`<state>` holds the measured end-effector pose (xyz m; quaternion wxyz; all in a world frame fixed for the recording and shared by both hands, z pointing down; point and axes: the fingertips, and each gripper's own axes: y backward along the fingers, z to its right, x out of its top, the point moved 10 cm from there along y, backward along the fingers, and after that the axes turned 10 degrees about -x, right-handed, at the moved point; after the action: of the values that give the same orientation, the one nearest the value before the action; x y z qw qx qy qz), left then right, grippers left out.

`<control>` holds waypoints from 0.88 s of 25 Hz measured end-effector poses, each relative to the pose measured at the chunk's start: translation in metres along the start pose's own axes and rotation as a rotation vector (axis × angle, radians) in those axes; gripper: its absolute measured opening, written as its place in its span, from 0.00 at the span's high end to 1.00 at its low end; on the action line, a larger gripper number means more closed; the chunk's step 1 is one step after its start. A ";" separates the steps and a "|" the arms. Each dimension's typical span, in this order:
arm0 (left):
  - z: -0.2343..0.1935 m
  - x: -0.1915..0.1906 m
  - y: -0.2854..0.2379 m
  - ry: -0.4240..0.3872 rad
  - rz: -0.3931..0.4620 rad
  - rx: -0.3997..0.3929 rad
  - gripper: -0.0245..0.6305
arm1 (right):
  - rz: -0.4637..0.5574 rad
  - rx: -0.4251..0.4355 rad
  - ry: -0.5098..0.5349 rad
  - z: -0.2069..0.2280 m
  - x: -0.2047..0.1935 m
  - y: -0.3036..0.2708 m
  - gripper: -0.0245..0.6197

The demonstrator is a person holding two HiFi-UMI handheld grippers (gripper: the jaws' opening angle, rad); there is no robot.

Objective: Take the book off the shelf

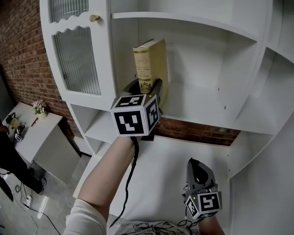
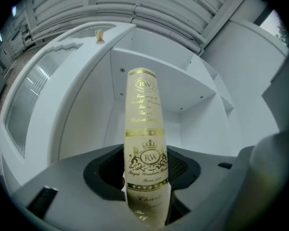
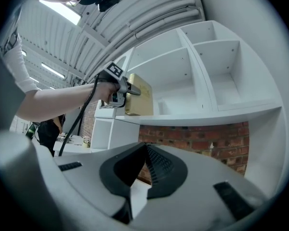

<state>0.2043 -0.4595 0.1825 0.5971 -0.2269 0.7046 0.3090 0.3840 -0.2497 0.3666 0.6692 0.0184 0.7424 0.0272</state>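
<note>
A cream hardback book (image 1: 149, 65) with gold lettering on its spine stands upright on the white shelf (image 1: 206, 115). My left gripper (image 1: 147, 89) reaches up to it level, one jaw on each side of the spine's lower part, shut on it. In the left gripper view the spine (image 2: 145, 129) fills the gap between the jaws of the left gripper (image 2: 145, 179). The right gripper view shows the book (image 3: 140, 100) side-on at the shelf's edge, in the left gripper (image 3: 121, 93). My right gripper (image 1: 196, 169) hangs low and apart, its jaws together and empty (image 3: 145, 147).
A cabinet door with ribbed glass (image 1: 76, 58) and a round knob (image 1: 94, 18) stands left of the book. More white compartments (image 3: 231, 76) lie to the right. A brick wall (image 1: 14, 43), a small white table with flowers (image 1: 39, 126) and a person (image 1: 0, 153) are at far left.
</note>
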 end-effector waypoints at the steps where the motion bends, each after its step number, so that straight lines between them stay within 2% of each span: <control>1: 0.003 0.001 0.006 -0.010 0.009 -0.001 0.64 | -0.002 0.000 -0.003 0.000 0.000 0.003 0.96; 6: 0.018 0.003 0.044 -0.097 0.073 0.014 0.64 | -0.002 0.009 0.003 -0.001 0.000 0.016 0.96; 11: 0.036 -0.007 0.092 -0.160 0.137 -0.018 0.64 | -0.002 0.016 0.006 -0.004 -0.004 0.025 0.96; 16: 0.060 -0.022 0.140 -0.306 0.222 -0.009 0.64 | 0.001 0.012 -0.006 -0.008 -0.008 0.033 0.96; 22: 0.074 -0.054 0.199 -0.332 0.272 -0.007 0.64 | 0.010 0.021 -0.002 -0.017 -0.012 0.044 0.96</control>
<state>0.1289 -0.2690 0.2613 0.6571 -0.0777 0.6197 0.4221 0.3682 -0.2068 0.3834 0.6694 0.0293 0.7420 0.0225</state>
